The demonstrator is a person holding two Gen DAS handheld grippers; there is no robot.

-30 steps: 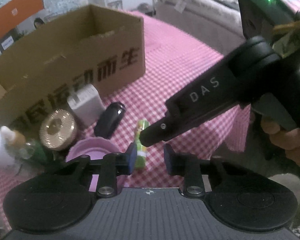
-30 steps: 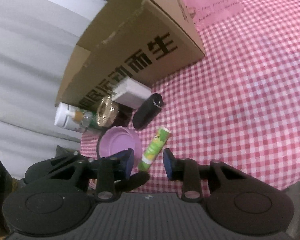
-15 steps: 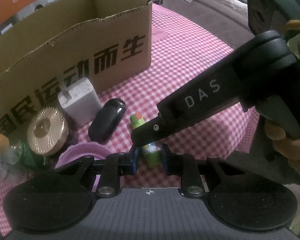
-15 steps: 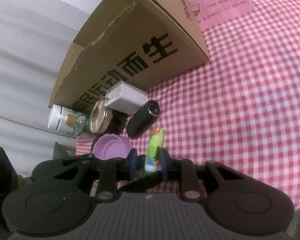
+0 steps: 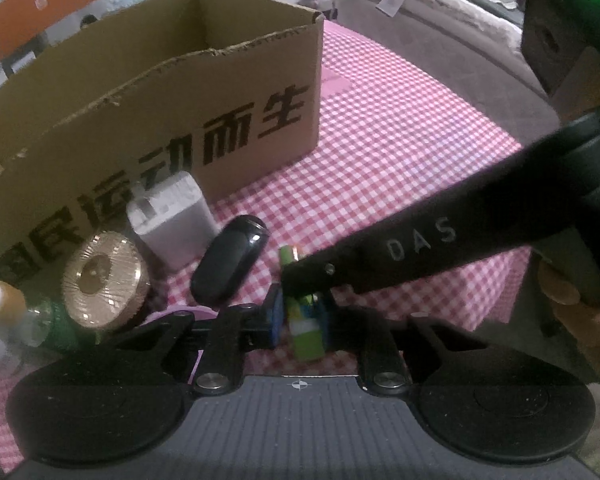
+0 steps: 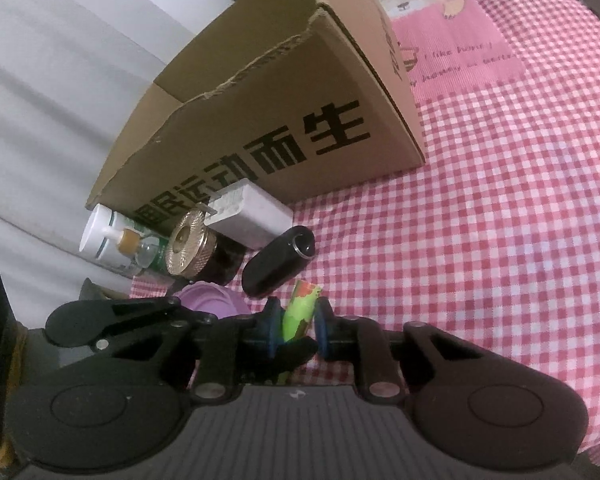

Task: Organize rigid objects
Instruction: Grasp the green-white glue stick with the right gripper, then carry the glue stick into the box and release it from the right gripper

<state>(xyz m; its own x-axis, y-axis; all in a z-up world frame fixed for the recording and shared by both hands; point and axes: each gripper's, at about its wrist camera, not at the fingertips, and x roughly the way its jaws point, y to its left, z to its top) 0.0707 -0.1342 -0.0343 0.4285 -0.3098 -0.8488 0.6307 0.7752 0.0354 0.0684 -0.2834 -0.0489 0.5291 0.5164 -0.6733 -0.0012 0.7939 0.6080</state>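
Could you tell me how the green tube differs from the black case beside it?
The green tube is slim and brightly printed; the black case is fatter and plain glossy. The tube is clamped by both grippers, left and right; the case lies free. Both are elongated, over the checked cloth.

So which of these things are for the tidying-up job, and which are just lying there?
In the job:
- small green printed tube, clamped by both the left gripper and right gripper
- open brown cardboard box

Lying about:
- white charger block
- black oval case
- gold ridged lid
- purple bowl
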